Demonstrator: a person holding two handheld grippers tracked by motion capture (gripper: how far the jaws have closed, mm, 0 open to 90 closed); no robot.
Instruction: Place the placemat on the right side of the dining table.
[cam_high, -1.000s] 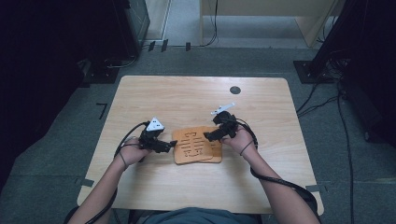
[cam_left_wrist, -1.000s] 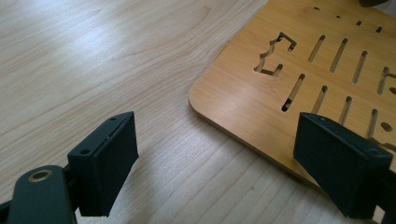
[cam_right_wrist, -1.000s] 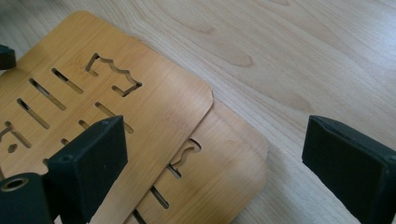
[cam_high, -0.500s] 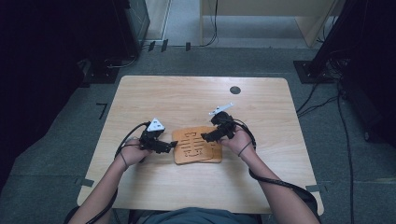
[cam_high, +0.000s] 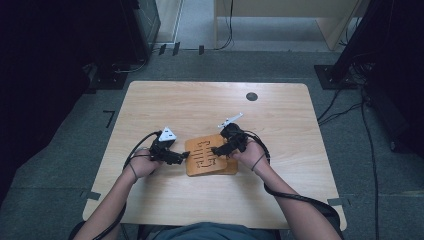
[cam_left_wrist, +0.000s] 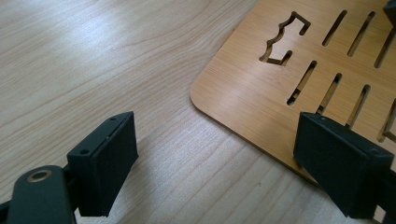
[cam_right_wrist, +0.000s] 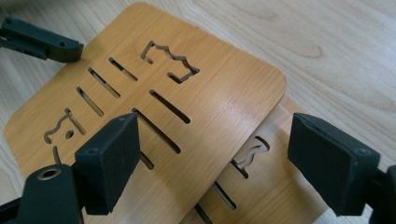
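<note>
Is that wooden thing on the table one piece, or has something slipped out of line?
Two slotted boards are stacked, and they are not squared up. In the right gripper view the top board sits skewed, so a corner of the lower board pokes out beneath it. Nothing looks broken.

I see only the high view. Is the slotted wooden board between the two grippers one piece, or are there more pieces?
Observer: Two pieces. In the right gripper view an upper board lies askew on a lower board.
Operator: Does the right gripper hold one?
Observer: No. The right gripper has just been closing its jaws somewhat, yet they stand open above the upper board's corner and press on nothing.
Operator: And the left one?
Observer: The left gripper is open too, with one jaw over a board's edge and the other over the table.
</note>
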